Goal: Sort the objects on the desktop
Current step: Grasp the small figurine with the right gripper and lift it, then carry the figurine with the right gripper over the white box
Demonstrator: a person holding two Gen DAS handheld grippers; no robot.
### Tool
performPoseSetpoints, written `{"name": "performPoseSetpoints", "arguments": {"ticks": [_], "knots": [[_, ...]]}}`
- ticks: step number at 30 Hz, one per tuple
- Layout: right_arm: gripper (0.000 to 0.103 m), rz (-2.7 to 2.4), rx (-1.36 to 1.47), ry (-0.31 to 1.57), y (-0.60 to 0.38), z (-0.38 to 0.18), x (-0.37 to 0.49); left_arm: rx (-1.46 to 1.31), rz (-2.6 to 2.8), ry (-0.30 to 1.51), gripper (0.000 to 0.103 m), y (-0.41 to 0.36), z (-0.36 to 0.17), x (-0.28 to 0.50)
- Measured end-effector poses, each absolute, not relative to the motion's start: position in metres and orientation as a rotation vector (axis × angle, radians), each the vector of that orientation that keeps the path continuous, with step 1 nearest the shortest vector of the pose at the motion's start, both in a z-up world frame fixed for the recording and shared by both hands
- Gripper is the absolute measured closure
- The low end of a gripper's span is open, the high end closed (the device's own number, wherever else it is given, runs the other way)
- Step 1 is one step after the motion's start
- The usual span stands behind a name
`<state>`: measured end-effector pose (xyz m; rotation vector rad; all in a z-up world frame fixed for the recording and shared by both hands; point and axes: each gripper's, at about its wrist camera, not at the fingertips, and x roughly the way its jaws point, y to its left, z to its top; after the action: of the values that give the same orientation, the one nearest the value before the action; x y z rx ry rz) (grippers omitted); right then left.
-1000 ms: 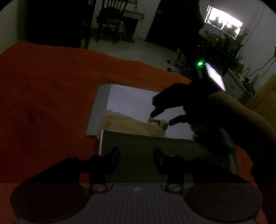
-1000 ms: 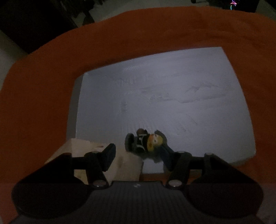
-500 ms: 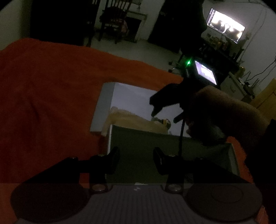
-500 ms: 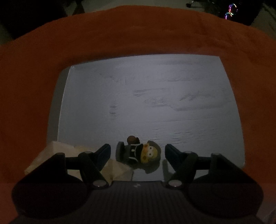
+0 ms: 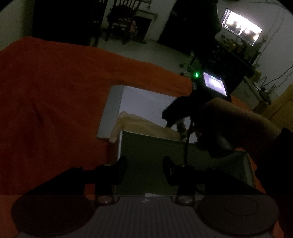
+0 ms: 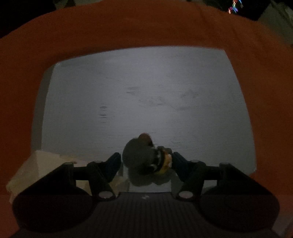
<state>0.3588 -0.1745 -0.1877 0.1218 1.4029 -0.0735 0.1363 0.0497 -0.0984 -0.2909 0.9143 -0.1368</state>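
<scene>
Lying tipped over at the near edge of the board (image 6: 146, 91): a toy (image 6: 144, 155), a small figure with dark body, striped band, yellow face turned right and a brown knob on top. Bracketed by the right gripper (image 6: 146, 158), pointing down from above; jaws just now closing in with the toy between them, right pad touching the yellow face, left pad just beside the dark body, not yet clamped.

Overlapping the board's near-left corner, a crumpled beige bag (image 6: 36, 170). Under the board, orange cloth (image 6: 128, 27). Against the board's near side, a dark green box (image 5: 146, 146), with the left gripper (image 5: 144, 166) hovering over it, jaws parted, nothing in them. Right of the board, a sleeve (image 5: 238, 124) behind the right gripper; on that gripper a small lit screen (image 5: 214, 85) and a green light, content too blurred to read. Beyond the board, a chair (image 5: 124, 16) and a glowing TV (image 5: 239, 27).
</scene>
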Motion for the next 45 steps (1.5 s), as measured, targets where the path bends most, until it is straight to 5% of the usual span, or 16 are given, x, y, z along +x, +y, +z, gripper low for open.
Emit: {"name": "performPoseSetpoints", "arguments": {"ticks": [4,6,8,12,13,15,17,23,26,45], "knots": [[0.049,-0.07,0.242,1.404,-0.196,-0.193,0.357,-0.292,-0.145,0.92,0.064,0.047,-0.101,0.134],[0.08,-0.049,0.245,1.397,-0.199,-0.19,0.356,-0.289,-0.148,0.926,0.064,0.046,-0.103,0.134],[0.098,-0.017,0.251,1.407,-0.201,-0.189,0.354,-0.289,-0.15,0.929,0.064,0.045,-0.104,0.134],[0.092,0.001,0.273,1.444,-0.212,-0.179,0.35,-0.29,-0.154,0.93,0.064,0.044,-0.105,0.133],[0.084,-0.004,0.294,1.437,-0.216,-0.173,0.354,-0.291,-0.154,0.933,0.064,0.045,-0.106,0.133],[0.042,-0.026,0.359,1.394,-0.23,-0.16,0.356,-0.299,-0.153,0.943,0.064,0.044,-0.109,0.133],[0.034,-0.053,0.412,1.36,-0.238,-0.151,0.363,-0.308,-0.155,0.952,0.055,0.044,-0.112,0.134],[0.039,-0.068,0.397,1.349,-0.212,-0.162,0.382,-0.305,-0.162,0.93,0.054,0.045,-0.107,0.132],[0.07,-0.048,0.292,1.38,-0.201,-0.173,0.381,-0.304,-0.162,0.933,0.054,0.045,-0.107,0.132],[0.071,0.215,0.473,1.08,-0.261,-0.062,0.193,-0.303,-0.126,0.876,0.057,0.01,-0.074,0.108]]}}
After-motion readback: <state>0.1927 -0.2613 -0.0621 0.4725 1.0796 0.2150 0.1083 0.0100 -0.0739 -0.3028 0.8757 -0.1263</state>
